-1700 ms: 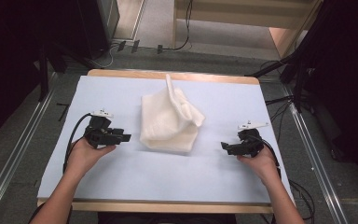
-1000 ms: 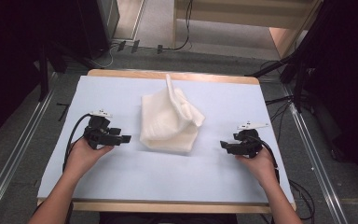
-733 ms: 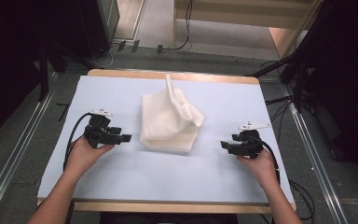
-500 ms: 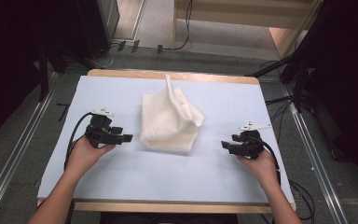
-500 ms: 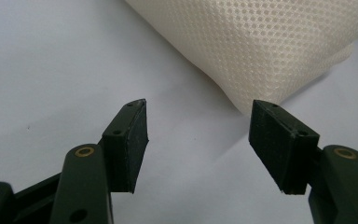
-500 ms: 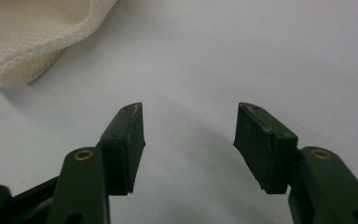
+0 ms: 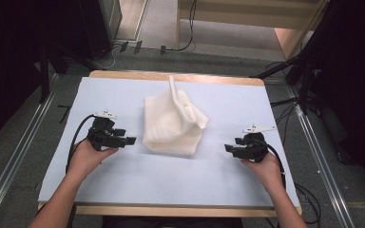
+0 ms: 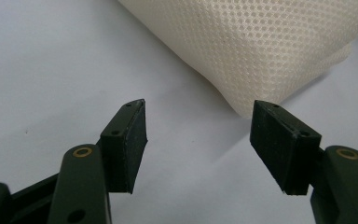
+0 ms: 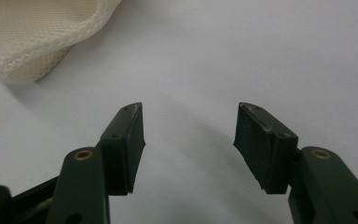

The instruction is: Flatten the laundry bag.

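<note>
Left gripper (image 7: pixel 126 141), right gripper (image 7: pixel 229 148): both jaws wide apart, holding nothing, touching nothing. Cream mesh cloth (image 7: pixel 171 124): crumpled at centre of table (image 7: pixel 123 190), nearer far edge, between grippers; left just beside it, right near. Advised: low approach, pinch opposite hems, avoid bunched middle.

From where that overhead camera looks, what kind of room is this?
Probably a lab or recording workspace: a wooden table topped with a pale blue sheet stands on grey floor with trailing black cables, and a person's hands hold two black two-jaw grippers beside a crumpled cream mesh cloth.
</note>
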The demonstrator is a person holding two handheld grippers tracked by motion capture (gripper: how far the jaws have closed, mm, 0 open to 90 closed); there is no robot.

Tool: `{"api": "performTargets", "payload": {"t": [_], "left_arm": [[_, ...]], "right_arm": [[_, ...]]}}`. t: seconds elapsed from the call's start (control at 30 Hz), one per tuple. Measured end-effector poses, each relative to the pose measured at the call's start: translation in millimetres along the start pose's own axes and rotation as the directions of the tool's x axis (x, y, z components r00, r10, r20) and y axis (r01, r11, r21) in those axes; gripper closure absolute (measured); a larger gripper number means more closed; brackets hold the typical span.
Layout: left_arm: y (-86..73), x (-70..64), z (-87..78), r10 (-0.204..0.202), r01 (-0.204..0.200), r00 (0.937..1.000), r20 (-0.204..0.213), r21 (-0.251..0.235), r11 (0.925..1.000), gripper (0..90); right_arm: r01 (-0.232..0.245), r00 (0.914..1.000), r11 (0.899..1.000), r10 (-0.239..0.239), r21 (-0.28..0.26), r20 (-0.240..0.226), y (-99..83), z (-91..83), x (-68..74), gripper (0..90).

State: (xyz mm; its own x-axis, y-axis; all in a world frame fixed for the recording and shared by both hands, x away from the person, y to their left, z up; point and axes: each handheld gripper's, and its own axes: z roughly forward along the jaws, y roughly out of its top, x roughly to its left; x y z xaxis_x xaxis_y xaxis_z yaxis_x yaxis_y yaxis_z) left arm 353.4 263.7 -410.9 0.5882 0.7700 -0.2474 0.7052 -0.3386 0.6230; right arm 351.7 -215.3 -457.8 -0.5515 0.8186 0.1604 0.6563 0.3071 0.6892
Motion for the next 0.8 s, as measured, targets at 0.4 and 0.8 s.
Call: {"api": "performTargets", "payload": {"t": [0.4,0.8], "left_arm": [[9.5,-16.7,-8.0,0.023,-0.023,0.9995,0.023,0.000,0.9997,40.4],[28.1,-50.6,-5.4,0.103,-0.102,0.9933,0.053,-0.015,0.9946,40.6]], "right_arm": [[-0.018,0.9997,1.000,0.018,-0.006,-0.019,2.4,-1.9,3.4,47.4],[-0.015,0.9996,1.000,0.015,0.004,-0.023,3.6,-1.0,7.3,48.8]]}}
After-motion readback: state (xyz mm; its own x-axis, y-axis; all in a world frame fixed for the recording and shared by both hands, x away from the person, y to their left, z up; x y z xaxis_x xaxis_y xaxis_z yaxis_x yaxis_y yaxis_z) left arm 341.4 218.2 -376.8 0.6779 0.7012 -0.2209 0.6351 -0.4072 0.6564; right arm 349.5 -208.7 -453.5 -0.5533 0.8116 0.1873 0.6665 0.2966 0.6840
